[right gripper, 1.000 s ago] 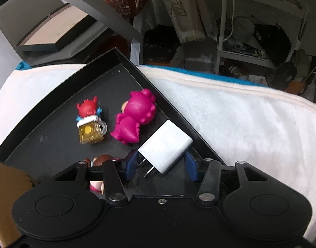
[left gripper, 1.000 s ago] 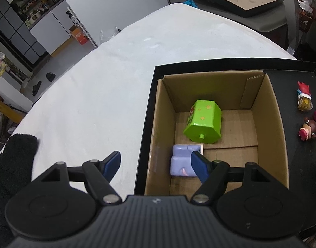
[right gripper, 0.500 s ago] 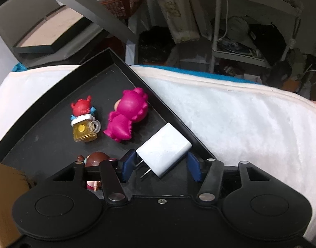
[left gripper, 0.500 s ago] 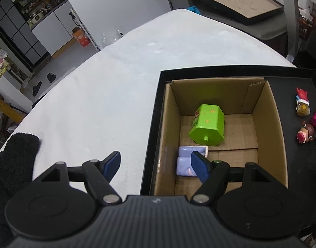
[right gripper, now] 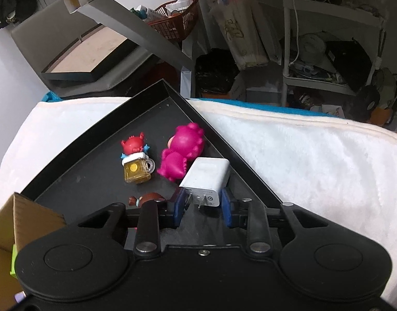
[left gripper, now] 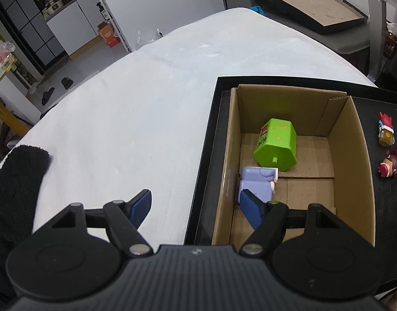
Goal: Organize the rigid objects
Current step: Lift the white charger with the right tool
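A cardboard box (left gripper: pixel 359 155) stands in a black tray (left gripper: pixel 206 155) and holds a green toy (left gripper: pixel 276 142) and a lilac toy (left gripper: pixel 258 184). My left gripper (left gripper: pixel 195 207) is open and empty over the box's near left edge. In the right wrist view my right gripper (right gripper: pixel 203 204) is shut on a white plug charger (right gripper: pixel 206 176), prongs toward the camera, over the tray's (right gripper: pixel 94 178) right rim. A pink figure (right gripper: pixel 182 153), a red figure on a yellow mug (right gripper: pixel 136 163) and a brown-haired figure (right gripper: pixel 149 198) lie on the tray.
The tray rests on a white fleece cover (left gripper: pixel 120 116). A black cloth (left gripper: pixel 11 181) lies at the left. The small figures also show at the right in the left wrist view (left gripper: pixel 387 153). Shelves and clutter stand beyond the table's far edge (right gripper: pixel 328 51).
My right gripper has closed in on the white charger, which has turned to lie straight between the fingers. The left gripper has drifted slightly left and back from the box.
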